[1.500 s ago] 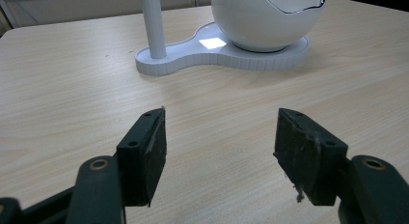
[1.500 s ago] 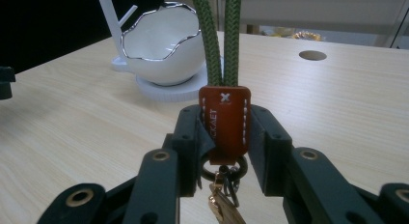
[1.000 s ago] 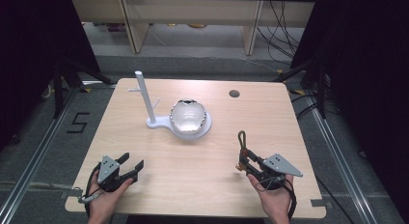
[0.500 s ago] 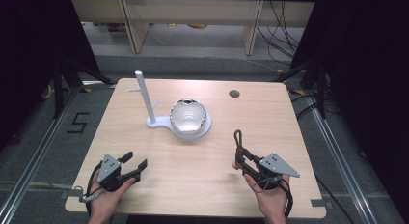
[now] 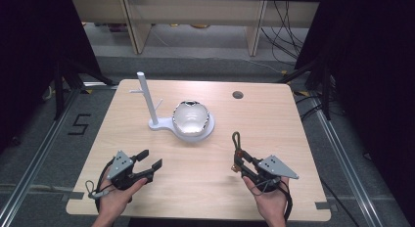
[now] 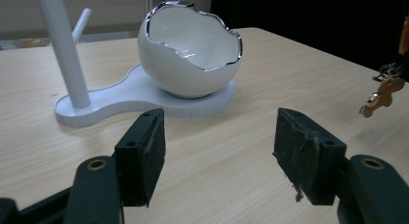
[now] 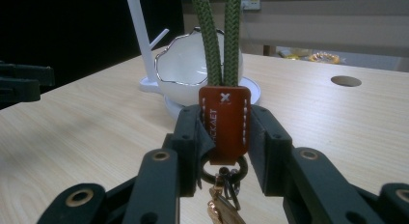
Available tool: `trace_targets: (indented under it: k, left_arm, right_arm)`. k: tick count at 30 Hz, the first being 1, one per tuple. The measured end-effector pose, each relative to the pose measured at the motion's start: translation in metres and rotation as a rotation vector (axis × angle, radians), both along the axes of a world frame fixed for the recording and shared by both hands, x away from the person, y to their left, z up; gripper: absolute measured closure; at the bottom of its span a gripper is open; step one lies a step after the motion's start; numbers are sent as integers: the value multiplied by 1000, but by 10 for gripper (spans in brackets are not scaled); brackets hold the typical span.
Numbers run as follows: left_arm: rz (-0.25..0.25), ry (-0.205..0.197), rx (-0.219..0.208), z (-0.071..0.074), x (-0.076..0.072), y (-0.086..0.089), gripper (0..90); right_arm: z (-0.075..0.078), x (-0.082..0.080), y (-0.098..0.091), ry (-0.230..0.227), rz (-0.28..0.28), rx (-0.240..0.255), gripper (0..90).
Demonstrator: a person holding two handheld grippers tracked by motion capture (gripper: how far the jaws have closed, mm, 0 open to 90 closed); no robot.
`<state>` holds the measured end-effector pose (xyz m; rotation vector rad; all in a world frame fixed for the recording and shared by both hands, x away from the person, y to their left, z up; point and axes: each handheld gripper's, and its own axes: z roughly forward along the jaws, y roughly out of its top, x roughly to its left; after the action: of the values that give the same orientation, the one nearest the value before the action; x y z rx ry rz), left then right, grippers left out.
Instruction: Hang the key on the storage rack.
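Right gripper view shows the right gripper (image 7: 224, 137) pinching the brown tab of a key strap (image 7: 224, 125), green cord upright, above the table (image 5: 205, 188) near the bowl (image 5: 192, 118), while the left gripper (image 5: 149, 160) is spread, holding nothing.

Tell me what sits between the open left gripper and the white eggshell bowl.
Nothing: in the left gripper view, bare tabletop runs from the left gripper to the bowl.

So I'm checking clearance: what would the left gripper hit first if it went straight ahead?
Likely the white stand's flat base under the egg-shaped bowl; the left gripper points at it, with bare table between.
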<state>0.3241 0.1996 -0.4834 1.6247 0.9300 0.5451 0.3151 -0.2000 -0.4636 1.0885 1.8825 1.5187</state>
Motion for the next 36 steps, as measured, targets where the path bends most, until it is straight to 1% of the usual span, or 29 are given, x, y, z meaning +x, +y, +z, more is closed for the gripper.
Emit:
trace_targets:
  k: [1, 2, 4, 5, 8, 9, 10, 11, 12, 13, 14, 15, 17, 18, 19, 20, 21, 22, 23, 25, 26, 27, 28, 30, 31, 33, 34, 35, 36]
  left_arm:
    - [-8, -3, -2, 2, 1, -2, 348]
    - [-18, -9, 1, 4, 1, -4, 349]
    - [-40, -27, -9, 7, 3, -8, 364]
    - [-42, -24, 3, 11, 3, -10, 368]
    - [-67, -34, 3, 16, 4, -16, 382]
    - [-78, -37, 1, 18, 4, -18, 390]
    - [-96, -46, -11, 20, 6, -21, 404]
    - [-96, -46, -11, 20, 6, -21, 418]
    - [-118, -43, -3, 26, 5, -26, 428]
    - [-125, -45, -3, 27, 6, -28, 432]
    - [-138, -48, -5, 30, 6, -31, 437]
    - [-151, -57, -22, 31, 8, -33, 441]
    - [-154, -52, -16, 36, 8, -36, 444]
    - [-159, -55, -18, 38, 9, -38, 444]
    - [-159, -55, -18, 38, 9, -38, 445]
    - [-173, -62, -14, 41, 10, -42, 446]
    - [-177, -63, -10, 42, 10, -43, 447]
    - [-182, -66, -11, 44, 11, -45, 447]
    - [-190, -66, -10, 46, 11, -47, 448]
    - [-199, -66, -24, 48, 11, -51, 451]
    - [-209, -69, -17, 49, 12, -53, 453]
    - [-209, -69, -17, 49, 12, -53, 454]
    - [-218, -72, -15, 51, 12, -56, 454]
    - [-233, -71, -25, 54, 13, -62, 463]
    - [-246, -74, -24, 55, 14, -65, 468]
    - [-259, -66, -30, 57, 15, -69, 477]
    - [-270, -62, -44, 58, 16, -72, 480]
    - [-276, -55, -48, 59, 17, -75, 483]
    - [-291, -52, -43, 60, 18, -77, 485]
  right_arm:
    - [0, 0, 0, -15, -7, -17, 678]
    - [-1, 1, 2, -5, 5, 11, 678]
    - [0, -1, 3, 3, -2, 7, 678]
    - [0, 0, 4, -6, 3, 2, 678]
    - [1, 0, 7, -7, 9, 1, 678]
    - [1, 0, 8, -2, 17, 6, 678]
    - [1, -1, 10, 7, 3, 18, 678]
    - [1, -1, 10, 7, 3, 18, 678]
    - [1, 1, 10, -14, 11, -12, 678]
    - [1, 1, 11, -17, 21, -2, 678]
    - [1, 2, 12, -27, 22, -5, 678]
    - [1, 1, 13, -10, 23, 6, 678]
    - [1, 2, 14, -24, 21, -3, 677]
    - [2, 1, 15, -10, 20, 2, 677]
    - [2, 1, 15, -10, 20, 2, 677]
    - [2, 1, 17, -17, 19, 10, 678]
    - [2, 1, 18, -15, 25, 2, 677]
    - [3, 2, 18, -17, 31, 5, 677]
    - [3, 2, 19, -26, 36, 2, 677]
    - [3, 3, 22, -44, 31, 12, 677]
    - [4, 3, 23, -50, 27, -1, 678]
    - [4, 3, 23, -50, 27, -1, 678]
    - [4, 5, 24, -63, 48, 0, 678]
    - [4, 6, 28, -61, 52, 4, 678]
    - [4, 6, 29, -63, 46, -7, 678]
    - [4, 5, 32, -49, 50, -5, 678]
    - [4, 4, 35, -36, 51, 7, 678]
    - [4, 6, 35, -59, 52, -3, 678]
    - [4, 6, 37, -56, 57, 2, 678]
